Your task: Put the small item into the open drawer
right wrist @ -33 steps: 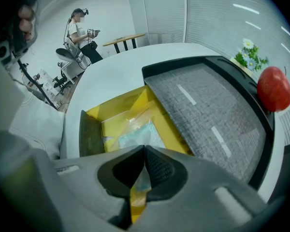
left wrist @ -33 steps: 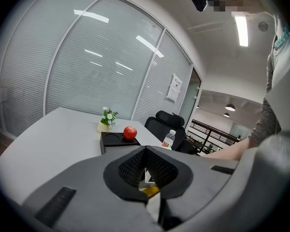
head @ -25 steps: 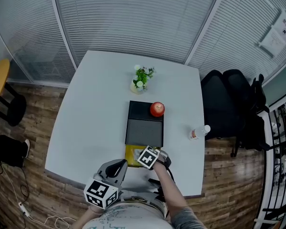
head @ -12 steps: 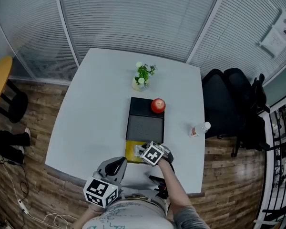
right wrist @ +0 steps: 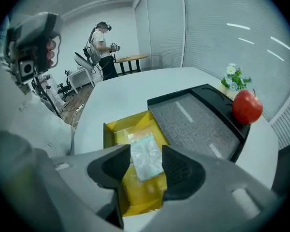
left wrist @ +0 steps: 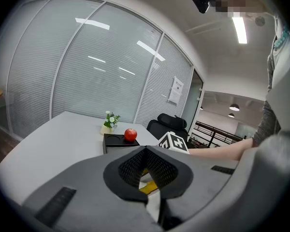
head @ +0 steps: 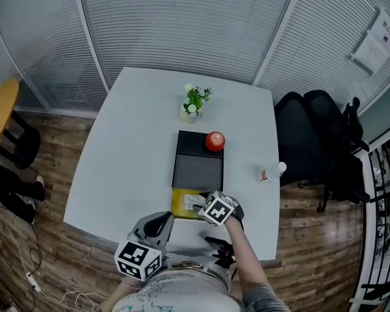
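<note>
Head view showed the yellow drawer (head: 179,207) pulled out of a matte black box (head: 197,171) on the smooth white tabletop (head: 130,148). The right gripper (head: 205,204) hung directly over the drawer, and the left gripper (head: 161,222) was farther off at the near edge. Left gripper view showed its ribbed pads pressed together on nothing. Right gripper view showed the right gripper's jaws, which had just been opening, spread wide. The small item (right wrist: 144,154), a flat crinkly clear packet, lay loose on the drawer floor straight below, between the jaws and untouched. Its long axis ran toward the box, so a straight lift looked enough to clear it.
</note>
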Demonstrator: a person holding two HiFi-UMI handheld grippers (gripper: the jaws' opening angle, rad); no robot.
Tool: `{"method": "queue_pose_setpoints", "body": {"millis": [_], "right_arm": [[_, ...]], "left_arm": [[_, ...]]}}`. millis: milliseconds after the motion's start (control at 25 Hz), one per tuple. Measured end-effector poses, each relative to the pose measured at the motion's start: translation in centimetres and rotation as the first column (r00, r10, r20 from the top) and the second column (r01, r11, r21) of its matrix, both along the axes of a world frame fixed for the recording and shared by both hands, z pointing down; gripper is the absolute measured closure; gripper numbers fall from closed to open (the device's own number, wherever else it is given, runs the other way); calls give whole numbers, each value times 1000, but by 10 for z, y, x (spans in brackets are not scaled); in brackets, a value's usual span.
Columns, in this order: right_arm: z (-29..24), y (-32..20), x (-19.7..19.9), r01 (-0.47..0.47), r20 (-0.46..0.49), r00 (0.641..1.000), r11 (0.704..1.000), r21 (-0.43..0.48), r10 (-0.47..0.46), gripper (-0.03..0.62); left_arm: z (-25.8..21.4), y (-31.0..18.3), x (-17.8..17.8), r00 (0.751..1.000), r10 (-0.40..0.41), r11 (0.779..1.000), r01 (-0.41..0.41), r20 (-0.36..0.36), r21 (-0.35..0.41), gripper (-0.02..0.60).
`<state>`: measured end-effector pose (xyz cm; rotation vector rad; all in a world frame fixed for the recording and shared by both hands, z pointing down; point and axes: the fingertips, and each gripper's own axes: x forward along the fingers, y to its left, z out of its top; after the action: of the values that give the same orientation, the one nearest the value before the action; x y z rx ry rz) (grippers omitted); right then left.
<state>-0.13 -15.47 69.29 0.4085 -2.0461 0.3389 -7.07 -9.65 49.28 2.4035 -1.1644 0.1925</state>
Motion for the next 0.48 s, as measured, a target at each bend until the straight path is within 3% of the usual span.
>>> {"method": "queue_pose_setpoints", "body": {"millis": [480], "right_arm": [[-27,8,10,-16,44,999,998,61,14,407]], "left_arm": [[-3,10,1,1000,-11,1000,11,1,-1,584]]}}
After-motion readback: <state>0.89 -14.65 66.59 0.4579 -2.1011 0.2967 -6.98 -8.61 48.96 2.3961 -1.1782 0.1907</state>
